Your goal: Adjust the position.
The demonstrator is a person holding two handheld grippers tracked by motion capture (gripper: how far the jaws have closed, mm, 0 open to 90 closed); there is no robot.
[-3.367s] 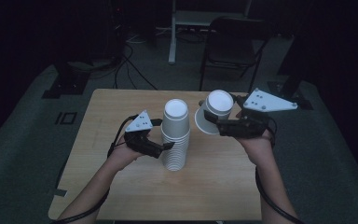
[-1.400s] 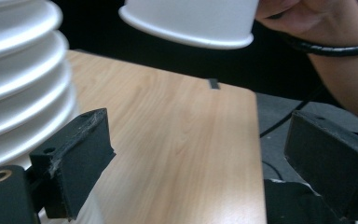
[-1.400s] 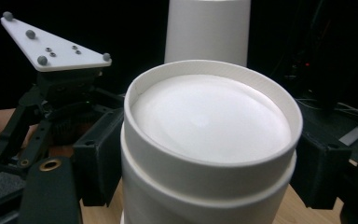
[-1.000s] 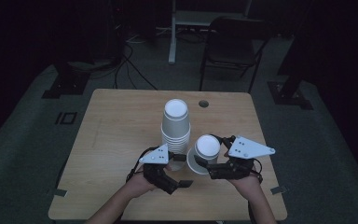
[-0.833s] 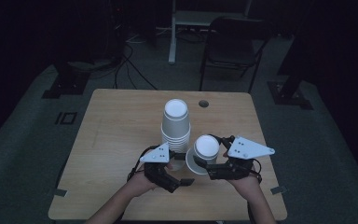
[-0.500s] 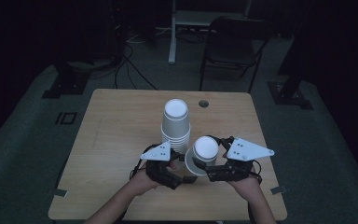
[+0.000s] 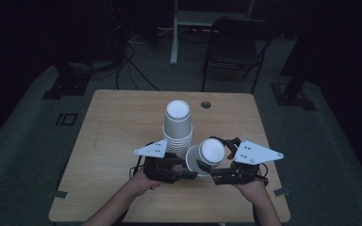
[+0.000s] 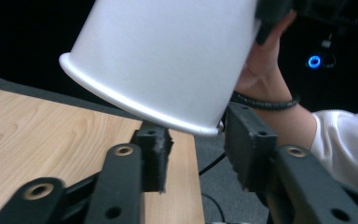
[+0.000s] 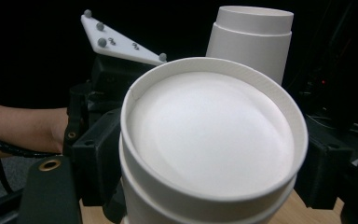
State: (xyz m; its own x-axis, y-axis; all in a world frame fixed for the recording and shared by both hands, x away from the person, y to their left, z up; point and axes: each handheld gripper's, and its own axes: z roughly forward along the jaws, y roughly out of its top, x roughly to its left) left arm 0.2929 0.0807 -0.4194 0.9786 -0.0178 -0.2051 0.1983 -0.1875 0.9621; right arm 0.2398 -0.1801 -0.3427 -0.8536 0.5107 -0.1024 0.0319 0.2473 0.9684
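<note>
Jaws of the right gripper (image 7: 207, 170) clench a tilted white cup (image 7: 205, 156) near the counter's (image 7: 113, 127) front edge; the left gripper's (image 7: 185, 173) jaws spread beneath its rim. Misaligned closing could crush it.

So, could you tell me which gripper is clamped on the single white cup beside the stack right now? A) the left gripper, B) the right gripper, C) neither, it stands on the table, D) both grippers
B: the right gripper has its jaws on either side of the single cup, held tilted off the table, while the left gripper sits open just under its rim.
</note>
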